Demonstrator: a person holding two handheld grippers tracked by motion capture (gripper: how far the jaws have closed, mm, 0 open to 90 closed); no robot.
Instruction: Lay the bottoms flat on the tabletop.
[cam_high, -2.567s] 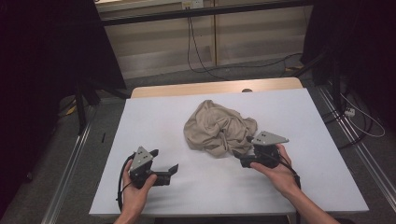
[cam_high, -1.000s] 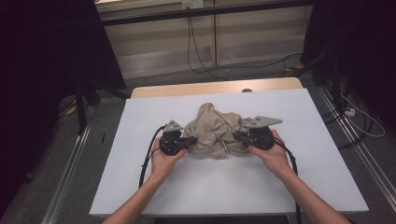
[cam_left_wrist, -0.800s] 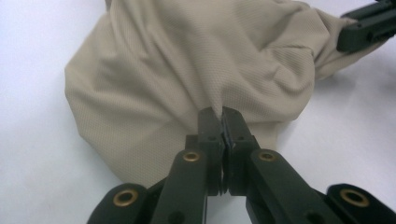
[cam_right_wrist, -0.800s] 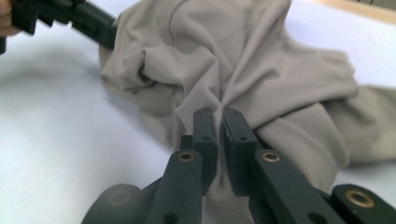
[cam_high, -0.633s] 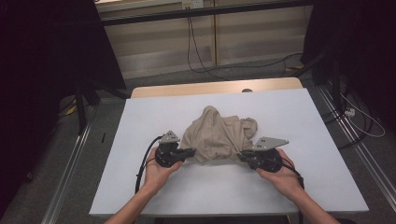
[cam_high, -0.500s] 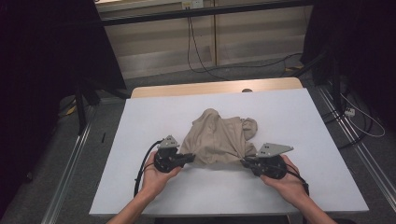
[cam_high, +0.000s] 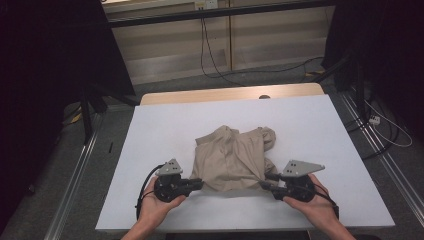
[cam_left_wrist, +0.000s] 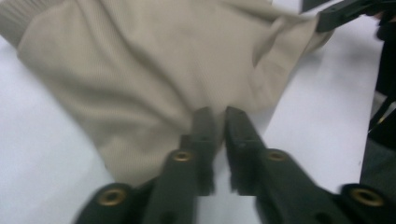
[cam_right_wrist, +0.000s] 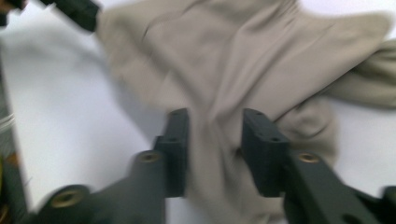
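Two corners of the near hem decide what comes next: the shirt lies on the white table, collar end away from the person and hem toward them, so its long axis runs from near to far between the two hands. Its hem stretches side to side, with the left gripper at its left end and the right gripper at its right end, about equally close. In the left gripper view the jaws of the left gripper have just been opening and stand slightly apart, the cloth's edge at their tips but no longer pinched, as far as the blur lets one tell. In the right gripper view the right gripper has also just been opening; its jaws stand clearly apart with a fold of shirt lying loose between them. Both hands seem to be letting go of the spread garment, which lies straight ahead of each gripper.
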